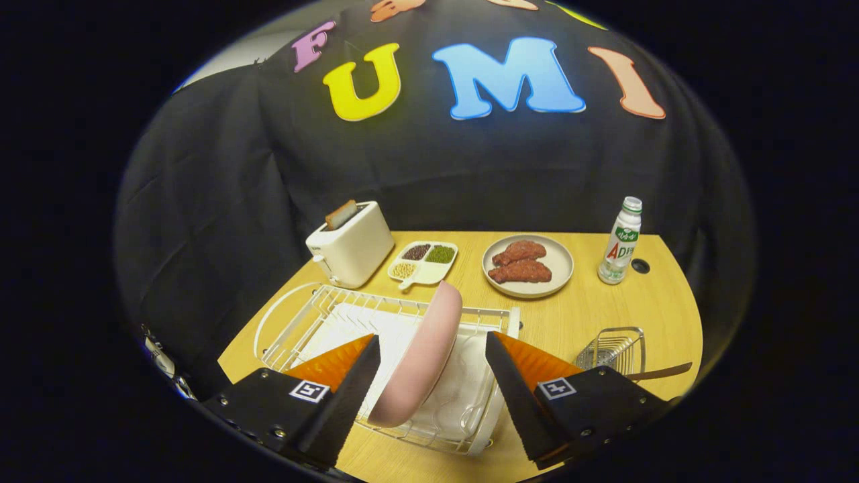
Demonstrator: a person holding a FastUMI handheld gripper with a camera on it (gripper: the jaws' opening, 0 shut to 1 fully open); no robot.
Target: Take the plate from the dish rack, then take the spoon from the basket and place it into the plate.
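Spread wide apart, the two fingers of the hand-held gripper (433,376) hang over the near side of the white wire dish rack (349,318), gripping nothing. Between the fingers stands the pink plate (423,355), set on edge in the rack and leaning a little, its rim reaching above the rack's far rail; neither finger touches it, with a gap showing on both sides. The rack sits on a pale wooden tabletop (590,315). To the right of the rack, just beyond the right finger, is a small wire basket (614,349), and a dark brown handle, likely that of the spoon (664,371), sticks out of it toward the right. Farther back on the tabletop stand a white toaster (352,248) with a slice of bread in its slot, a divided dish (424,263) holding beans and grains, a grey plate with two pieces of meat (528,265), and a white drink bottle (621,241) with a green label.
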